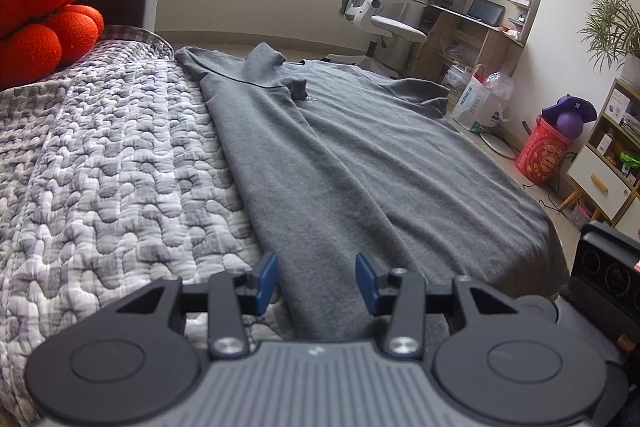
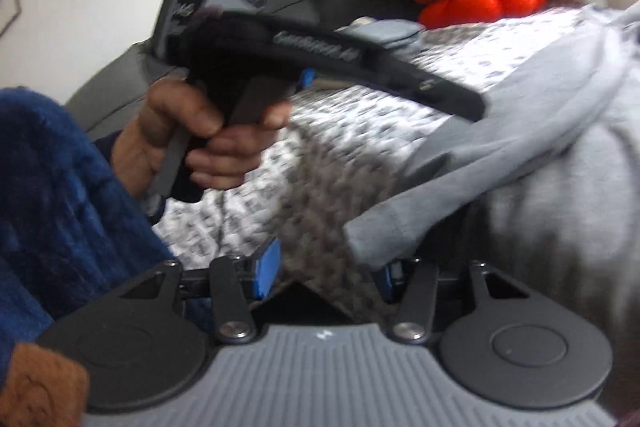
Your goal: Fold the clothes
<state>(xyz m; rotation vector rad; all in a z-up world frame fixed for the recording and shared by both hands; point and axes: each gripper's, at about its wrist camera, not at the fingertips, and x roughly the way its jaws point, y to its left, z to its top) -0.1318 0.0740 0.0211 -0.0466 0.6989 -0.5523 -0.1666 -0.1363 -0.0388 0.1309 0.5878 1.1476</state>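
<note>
One grey shirt (image 1: 360, 155), two claws (both blue-tipped).

Plain grey shirt (image 1: 360, 163) ahead of blue-padded gripper (image 1: 317, 277), grey-white mottled quilt (image 1: 100, 163) to its left, orange-red cushion (image 1: 44, 15) beyond.

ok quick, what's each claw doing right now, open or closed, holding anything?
Left claw: open, holding nothing, over the gray shirt hem.
Right claw: open, shirt edge lying at one finger, not pinched.
</note>
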